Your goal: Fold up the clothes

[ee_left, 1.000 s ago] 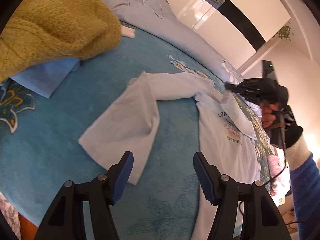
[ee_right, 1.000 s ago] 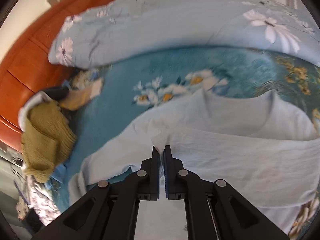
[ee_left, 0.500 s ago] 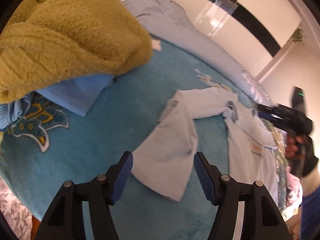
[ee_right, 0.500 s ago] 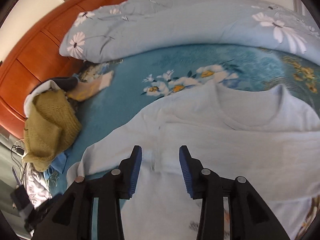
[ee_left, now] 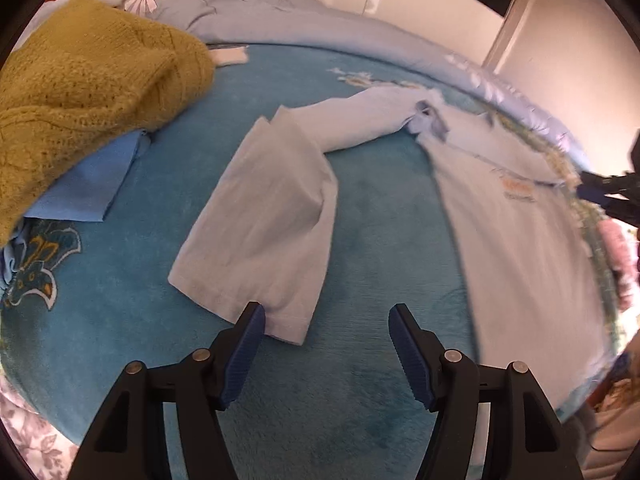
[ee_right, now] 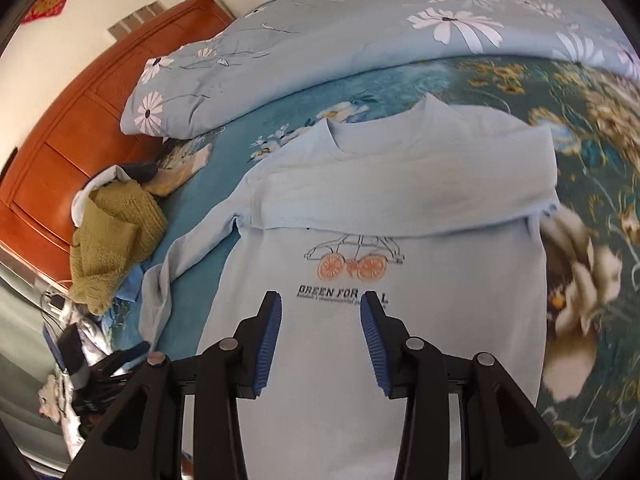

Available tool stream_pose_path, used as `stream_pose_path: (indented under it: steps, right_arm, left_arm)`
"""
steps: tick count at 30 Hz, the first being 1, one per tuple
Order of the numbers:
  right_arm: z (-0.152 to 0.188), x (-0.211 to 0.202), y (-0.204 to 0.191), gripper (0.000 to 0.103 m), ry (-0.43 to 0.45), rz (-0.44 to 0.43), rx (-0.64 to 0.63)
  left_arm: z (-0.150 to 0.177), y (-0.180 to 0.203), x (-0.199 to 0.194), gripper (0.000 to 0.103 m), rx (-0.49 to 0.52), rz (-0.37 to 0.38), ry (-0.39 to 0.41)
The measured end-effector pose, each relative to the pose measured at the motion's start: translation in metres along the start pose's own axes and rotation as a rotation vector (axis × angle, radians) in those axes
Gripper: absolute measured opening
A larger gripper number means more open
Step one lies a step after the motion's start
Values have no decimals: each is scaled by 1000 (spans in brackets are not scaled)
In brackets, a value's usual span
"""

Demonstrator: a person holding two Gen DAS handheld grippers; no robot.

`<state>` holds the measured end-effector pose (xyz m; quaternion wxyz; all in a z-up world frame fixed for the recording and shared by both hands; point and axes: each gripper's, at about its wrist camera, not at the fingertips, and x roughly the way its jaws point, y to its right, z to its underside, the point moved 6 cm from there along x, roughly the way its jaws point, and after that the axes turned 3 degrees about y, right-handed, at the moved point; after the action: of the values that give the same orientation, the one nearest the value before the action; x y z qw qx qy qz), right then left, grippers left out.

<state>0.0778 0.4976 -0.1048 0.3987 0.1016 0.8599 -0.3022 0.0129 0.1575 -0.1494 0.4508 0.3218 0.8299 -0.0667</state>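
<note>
A pale blue long-sleeved shirt (ee_right: 392, 208) with an orange-wheeled car print lies face up on the teal bedspread (ee_left: 360, 380). One sleeve is folded flat across its chest (ee_right: 420, 196). The other sleeve (ee_left: 272, 208) stretches out sideways, bent at the elbow. My left gripper (ee_left: 324, 344) is open just above that sleeve's cuff, its left finger at the cuff's edge. My right gripper (ee_right: 320, 336) is open and empty above the shirt's lower front, over the printed words. The right gripper's tips also show at the left wrist view's right edge (ee_left: 600, 196).
A mustard knitted sweater (ee_left: 80, 92) lies heaped on a blue cloth (ee_left: 92, 184) to the left of the sleeve. A pale blue floral duvet (ee_right: 360, 40) is bunched along the far side. A wooden headboard (ee_right: 72, 128) stands at the left. Something pink (ee_left: 618, 252) lies beyond the shirt.
My right gripper has let go of the sleeve, opened and drawn back over the shirt's lower front. My left gripper has come down closer to the outstretched sleeve's cuff.
</note>
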Motion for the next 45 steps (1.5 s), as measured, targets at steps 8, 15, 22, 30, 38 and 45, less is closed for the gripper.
stream_pose_path:
  steps: [8, 15, 22, 30, 38, 45]
  right_arm:
    - [18, -26, 38, 42, 21, -4, 76]
    - [25, -49, 73, 42, 69, -24, 139]
    - [27, -66, 99, 42, 136, -86, 222]
    - [33, -98, 122, 42, 196, -73, 202]
    - [57, -108, 163, 42, 189, -26, 241]
    - [72, -103, 190, 42, 175, -15, 299]
  left_arm:
    - [-21, -20, -3, 4, -9, -91, -29]
    - [-130, -22, -79, 4, -374, 499, 63]
    - [-229, 74, -59, 4, -417, 742, -4]
    - [-254, 228, 29, 4, -379, 841, -216]
    - [-201, 335, 166, 4, -342, 740, -477]
    - [-198, 331, 161, 50, -272, 742, -476]
